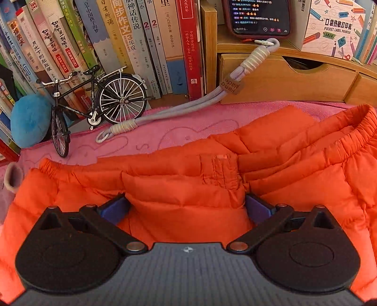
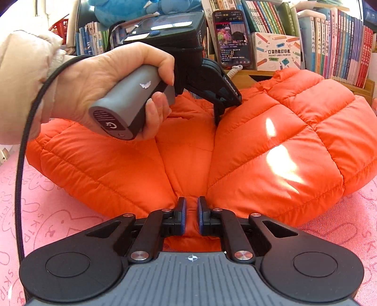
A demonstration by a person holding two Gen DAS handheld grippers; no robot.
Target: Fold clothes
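An orange quilted padded garment (image 1: 271, 146) (image 2: 271, 146) with elastic hems lies bunched on a pink towel (image 1: 141, 138) (image 2: 59, 211). My left gripper (image 1: 187, 204) points steeply down into it with its jaws wide open. A puffed fold of the orange fabric bulges between the blue pads (image 1: 115, 208), which do not squeeze it. In the right wrist view a hand in a cream sleeve holds that left gripper (image 2: 226, 106) over the garment's far middle. My right gripper (image 2: 190, 211) is shut on a thin fold at the garment's near edge.
Behind the towel stand a model bicycle (image 1: 94, 106), a blue plush toy (image 1: 28, 120), a row of books (image 1: 141, 35) and a wooden drawer unit (image 1: 282, 80) with a phone (image 1: 259, 16) and a printer box (image 1: 334, 28). A lavender cord (image 1: 179, 103) trails onto the towel.
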